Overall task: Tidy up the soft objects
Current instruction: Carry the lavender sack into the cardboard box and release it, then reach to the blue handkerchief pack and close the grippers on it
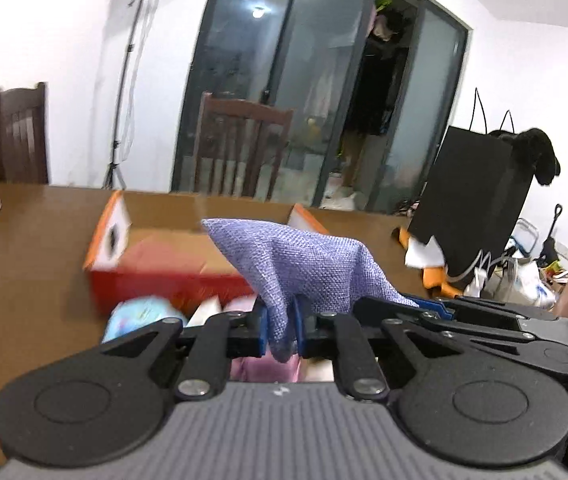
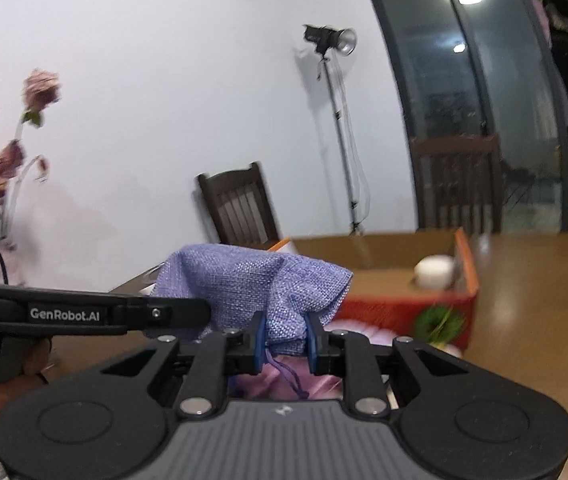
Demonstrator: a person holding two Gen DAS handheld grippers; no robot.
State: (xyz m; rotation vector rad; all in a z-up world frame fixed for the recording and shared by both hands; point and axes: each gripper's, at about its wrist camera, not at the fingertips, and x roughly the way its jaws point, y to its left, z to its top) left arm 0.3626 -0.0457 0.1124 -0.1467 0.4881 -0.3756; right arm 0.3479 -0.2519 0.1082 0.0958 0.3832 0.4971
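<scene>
Am holding purple burlap pouch up over table, in front of orange box. Left gripper nipping one end, right gripper clamping drawstring neck (both nearly closed on cloth). Two-pt hold prob. keeping it spread for box drop.

One text can be read: "GenRobot.AI", in white letters, on the black side of the left gripper, seen in the right wrist view. A small pale logo mark sits on each gripper's grey body, too small to read. No other labels or nos. are legible.
</scene>
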